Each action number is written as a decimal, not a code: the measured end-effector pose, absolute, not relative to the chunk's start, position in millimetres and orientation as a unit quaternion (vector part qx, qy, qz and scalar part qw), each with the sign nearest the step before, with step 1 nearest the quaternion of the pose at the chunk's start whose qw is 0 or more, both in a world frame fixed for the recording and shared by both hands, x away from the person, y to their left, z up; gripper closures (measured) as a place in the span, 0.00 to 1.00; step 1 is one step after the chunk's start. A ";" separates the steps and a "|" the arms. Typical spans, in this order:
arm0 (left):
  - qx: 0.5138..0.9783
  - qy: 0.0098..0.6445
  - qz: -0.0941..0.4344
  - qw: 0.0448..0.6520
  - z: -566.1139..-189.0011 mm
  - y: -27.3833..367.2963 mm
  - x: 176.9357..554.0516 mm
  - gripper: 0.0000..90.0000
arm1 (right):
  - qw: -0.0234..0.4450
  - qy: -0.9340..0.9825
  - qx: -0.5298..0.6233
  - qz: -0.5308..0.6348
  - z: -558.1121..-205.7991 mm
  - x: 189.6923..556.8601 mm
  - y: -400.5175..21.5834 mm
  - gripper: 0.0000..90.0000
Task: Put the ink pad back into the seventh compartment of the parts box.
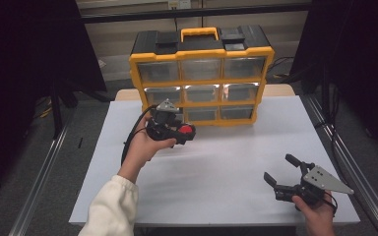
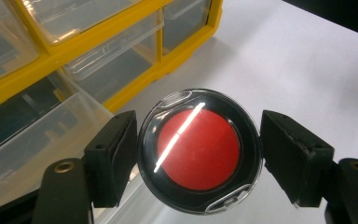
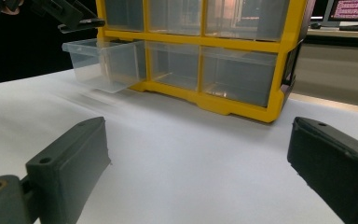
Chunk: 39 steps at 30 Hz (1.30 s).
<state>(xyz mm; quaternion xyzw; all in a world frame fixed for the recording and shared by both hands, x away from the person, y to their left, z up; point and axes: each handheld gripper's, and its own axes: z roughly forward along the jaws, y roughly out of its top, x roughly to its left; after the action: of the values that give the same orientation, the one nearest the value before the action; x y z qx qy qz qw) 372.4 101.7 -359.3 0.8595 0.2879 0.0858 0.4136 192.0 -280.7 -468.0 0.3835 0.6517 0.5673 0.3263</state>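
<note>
Left gripper pinches round black-rimmed case w/ red disc inside, held over pulled-out clear plastic drawer at bottom-left of yellow-framed organiser. Right gripper, as I see it, spread wide, nothing btwn jaws, low over white tabletop.

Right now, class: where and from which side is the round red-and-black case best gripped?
Grip the round case by its black rim at two opposite edge points, coming side-on as the left tool does. Its flat, glossy faces offer no purchase; the thin rim fits between flat pads. The open drawer lies close below.
</note>
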 end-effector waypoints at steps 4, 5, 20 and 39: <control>0.857 0.291 0.089 0.416 -359.0 103.0 374.3 0.33 | 0.327 0.652 0.384 0.567 -467.9 191.9 -280.8 0.05; 0.856 0.293 0.090 0.417 -358.9 103.2 374.7 0.33 | 0.326 0.652 0.384 0.567 -467.9 191.9 -280.8 0.05; 0.853 0.304 0.095 0.415 -358.8 110.2 382.4 0.33 | 0.327 0.651 0.384 0.567 -467.8 191.8 -281.0 0.05; 0.846 0.322 0.111 0.410 -358.7 119.7 390.7 0.33 | 0.326 0.651 0.384 0.568 -467.6 191.5 -281.0 0.05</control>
<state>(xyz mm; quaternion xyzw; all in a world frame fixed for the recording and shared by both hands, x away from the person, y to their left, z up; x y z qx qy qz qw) 390.7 119.7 -358.7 0.8460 0.3222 0.1110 0.4100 191.5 -281.0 -467.6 0.3844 0.6511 0.5677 0.3256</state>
